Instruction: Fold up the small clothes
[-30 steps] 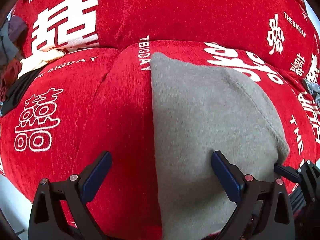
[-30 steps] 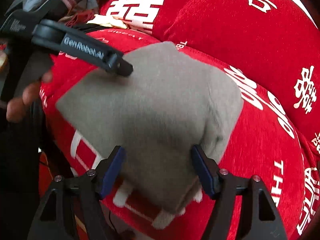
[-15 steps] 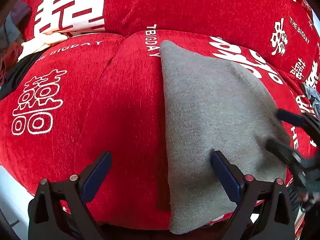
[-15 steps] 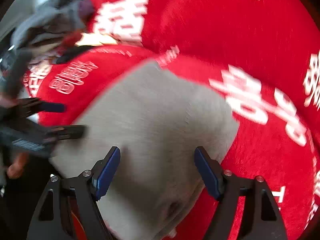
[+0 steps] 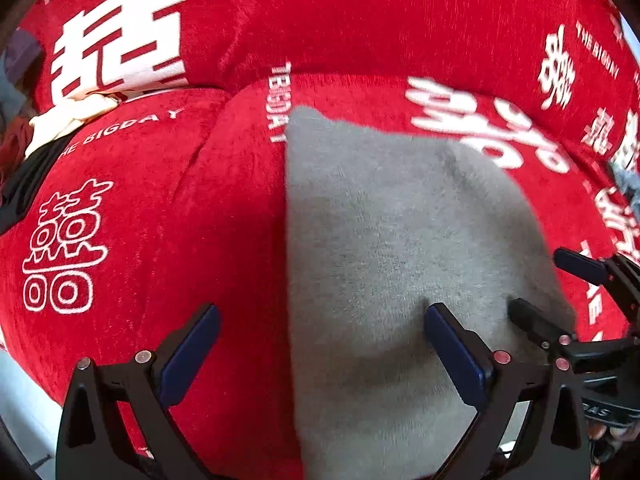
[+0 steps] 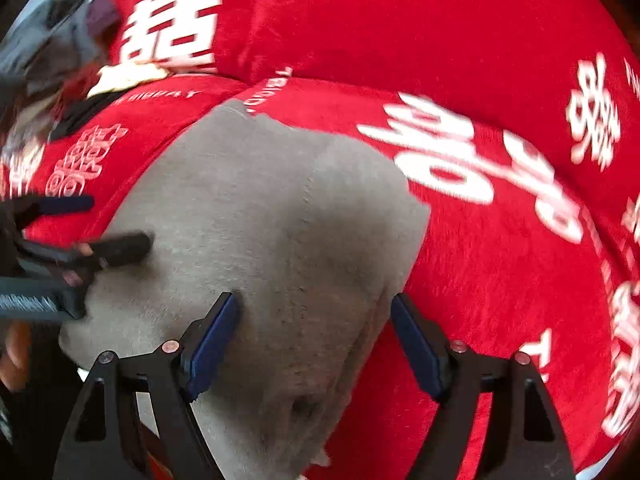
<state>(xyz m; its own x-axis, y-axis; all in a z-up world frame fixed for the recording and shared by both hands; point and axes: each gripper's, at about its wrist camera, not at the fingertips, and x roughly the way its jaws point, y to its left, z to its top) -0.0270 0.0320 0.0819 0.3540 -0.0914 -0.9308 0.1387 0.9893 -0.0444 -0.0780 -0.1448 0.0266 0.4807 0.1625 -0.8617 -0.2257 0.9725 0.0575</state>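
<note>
Right now the grey garment lies folded on the red sofa cover, spread over the seat cushion from centre frame down to six o'clock in the left wrist view, with its straight edge running from about twelve down to six. The left gripper hangs over that edge with its jaws wide apart, one finger above bare red cover at seven o'clock, the other above the cloth at five o'clock, nothing pinched. The right gripper is opening, its jaws straddling the thick, bunched end of the garment at six o'clock in its own view; the pads do not appear to press it. My worry is that bunched end: the layers look loose near the cushion front, and if either tool drags across the nap while leaving, the fold could slide open or slip over the cushion's front edge. A pile of other clothes sits at ten o'clock, well apart.
</note>
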